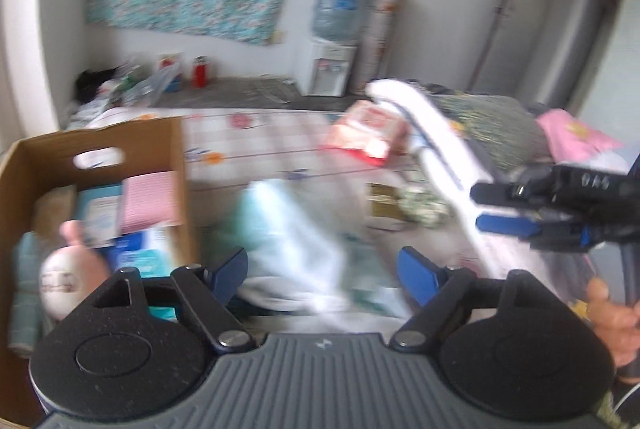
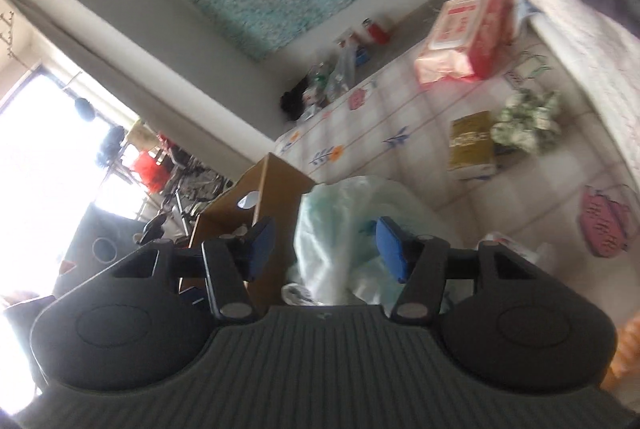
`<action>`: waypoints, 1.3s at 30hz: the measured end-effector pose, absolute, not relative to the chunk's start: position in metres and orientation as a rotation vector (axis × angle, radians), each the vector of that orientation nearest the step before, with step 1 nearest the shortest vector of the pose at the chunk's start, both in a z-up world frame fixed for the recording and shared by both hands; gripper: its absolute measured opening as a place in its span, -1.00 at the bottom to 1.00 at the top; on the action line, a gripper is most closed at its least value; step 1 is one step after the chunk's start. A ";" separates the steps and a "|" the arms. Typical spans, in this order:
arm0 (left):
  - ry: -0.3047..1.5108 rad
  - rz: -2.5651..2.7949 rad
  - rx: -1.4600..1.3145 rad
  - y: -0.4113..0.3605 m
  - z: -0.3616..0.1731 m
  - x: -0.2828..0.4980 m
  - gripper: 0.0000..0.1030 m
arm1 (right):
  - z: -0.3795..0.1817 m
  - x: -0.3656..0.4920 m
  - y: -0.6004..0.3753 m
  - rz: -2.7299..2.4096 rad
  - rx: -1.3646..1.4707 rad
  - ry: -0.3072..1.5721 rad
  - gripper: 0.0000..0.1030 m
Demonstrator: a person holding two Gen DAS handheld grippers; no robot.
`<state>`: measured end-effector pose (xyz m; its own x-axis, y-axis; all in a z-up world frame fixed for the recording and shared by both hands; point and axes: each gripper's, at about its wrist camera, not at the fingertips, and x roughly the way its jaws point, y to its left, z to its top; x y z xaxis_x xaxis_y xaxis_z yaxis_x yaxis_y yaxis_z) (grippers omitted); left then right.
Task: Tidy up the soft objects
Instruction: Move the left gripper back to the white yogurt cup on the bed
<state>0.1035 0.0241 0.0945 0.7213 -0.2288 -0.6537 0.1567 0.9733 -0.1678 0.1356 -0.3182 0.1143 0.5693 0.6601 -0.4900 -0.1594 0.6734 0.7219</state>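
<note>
Lying between open tongs (image 1: 322, 269) — bag (image 1: 292, 229) (blurred).

Bed (image 1: 280, 137) under a white checked sheet printed with small flowers; cardboard box (image 1: 176, 165) with a cut handle hole sits on it at 9 o'clock in the left wrist view. Pale teal-and-white plastic-wrapped bundle (image 1: 288, 229) lies just beside the box toward centre; red-and-pink soft pack (image 2: 464, 37) at 1 o'clock, well apart from the box. Olive-gold packet (image 2: 472, 141) lies at 3 o'clock, touching a crumpled green-and-white cloth (image 2: 528, 121); white quilted blanket (image 2: 580, 41) runs along the far right edge of the bed.
</note>
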 end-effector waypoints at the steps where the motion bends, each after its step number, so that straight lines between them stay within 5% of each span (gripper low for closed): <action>1: 0.731 -0.226 -0.088 0.011 0.091 0.101 0.64 | 0.106 0.126 -0.330 0.502 0.690 0.828 0.09; 15: 0.696 -0.332 0.033 -0.107 -0.013 0.064 0.52 | 0.030 0.064 -0.390 0.373 0.758 0.806 0.09; 27: 0.633 -0.272 0.136 -0.139 -0.054 0.079 0.05 | 0.000 0.130 -0.392 0.440 0.782 0.857 0.09; 39: 0.734 -0.268 0.122 -0.157 -0.072 0.114 -0.64 | -0.038 0.179 -0.384 0.456 0.811 0.941 0.11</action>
